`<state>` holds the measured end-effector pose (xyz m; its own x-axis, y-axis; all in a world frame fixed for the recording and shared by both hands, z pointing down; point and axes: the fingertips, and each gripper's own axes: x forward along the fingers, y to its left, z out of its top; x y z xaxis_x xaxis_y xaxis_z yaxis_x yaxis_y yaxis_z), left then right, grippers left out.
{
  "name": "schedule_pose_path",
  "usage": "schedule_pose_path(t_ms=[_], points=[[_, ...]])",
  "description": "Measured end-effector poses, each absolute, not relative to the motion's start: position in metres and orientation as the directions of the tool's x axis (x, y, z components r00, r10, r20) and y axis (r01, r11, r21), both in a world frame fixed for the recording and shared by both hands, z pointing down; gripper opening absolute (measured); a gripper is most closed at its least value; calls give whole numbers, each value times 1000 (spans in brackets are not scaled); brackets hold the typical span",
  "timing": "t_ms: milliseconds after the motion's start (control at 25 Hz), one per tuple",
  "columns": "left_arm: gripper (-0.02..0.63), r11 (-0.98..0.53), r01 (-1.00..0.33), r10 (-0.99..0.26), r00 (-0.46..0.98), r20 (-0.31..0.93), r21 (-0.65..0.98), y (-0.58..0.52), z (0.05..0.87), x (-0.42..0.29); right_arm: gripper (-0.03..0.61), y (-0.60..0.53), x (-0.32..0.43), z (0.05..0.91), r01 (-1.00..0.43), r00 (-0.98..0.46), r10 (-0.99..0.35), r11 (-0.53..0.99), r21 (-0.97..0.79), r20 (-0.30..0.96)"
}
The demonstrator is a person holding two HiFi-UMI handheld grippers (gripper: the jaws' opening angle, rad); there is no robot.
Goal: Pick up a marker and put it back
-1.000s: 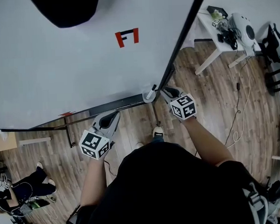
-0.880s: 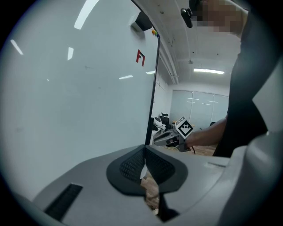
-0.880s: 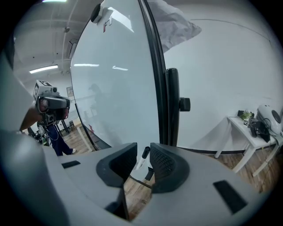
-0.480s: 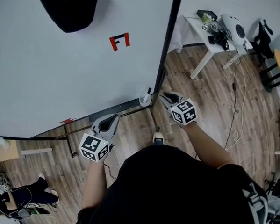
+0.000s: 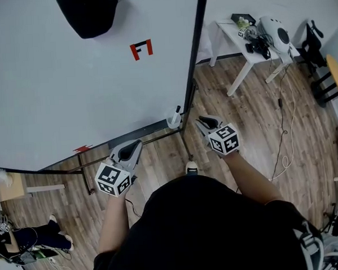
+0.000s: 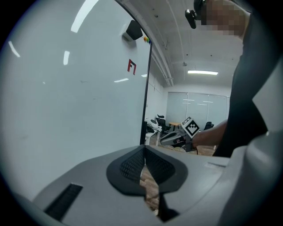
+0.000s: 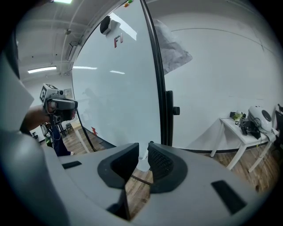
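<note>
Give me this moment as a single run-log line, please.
right gripper open, empty, short of cup | marker standing in cup | left gripper shut, empty

Clear air runs from the right gripper's (image 5: 204, 122) parted jaws to the cup (image 5: 173, 122) and its marker (image 5: 177, 110). The whiteboard (image 5: 70, 91) and its dark frame (image 5: 194, 51) bar the way just beyond. Right of the left gripper's (image 5: 134, 146) closed jaws lies open floor (image 5: 253, 116).

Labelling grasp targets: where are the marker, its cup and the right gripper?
marker (image 5: 178, 109): head view, dark top end.
cup (image 5: 172, 122): head view, white side wall.
right gripper (image 5: 198, 120): head view, midway between fingertips.
</note>
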<state>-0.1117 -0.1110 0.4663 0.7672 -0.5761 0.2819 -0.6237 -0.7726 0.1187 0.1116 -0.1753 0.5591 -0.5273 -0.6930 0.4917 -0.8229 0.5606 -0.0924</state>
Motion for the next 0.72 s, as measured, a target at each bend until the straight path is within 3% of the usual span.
schedule_pose_path(t_ms=[720], points=[[12,-789,-605,-558,779,285,109,-102,465,-111,43,-153,122,566,-839,-508,-702,534,-104,499]])
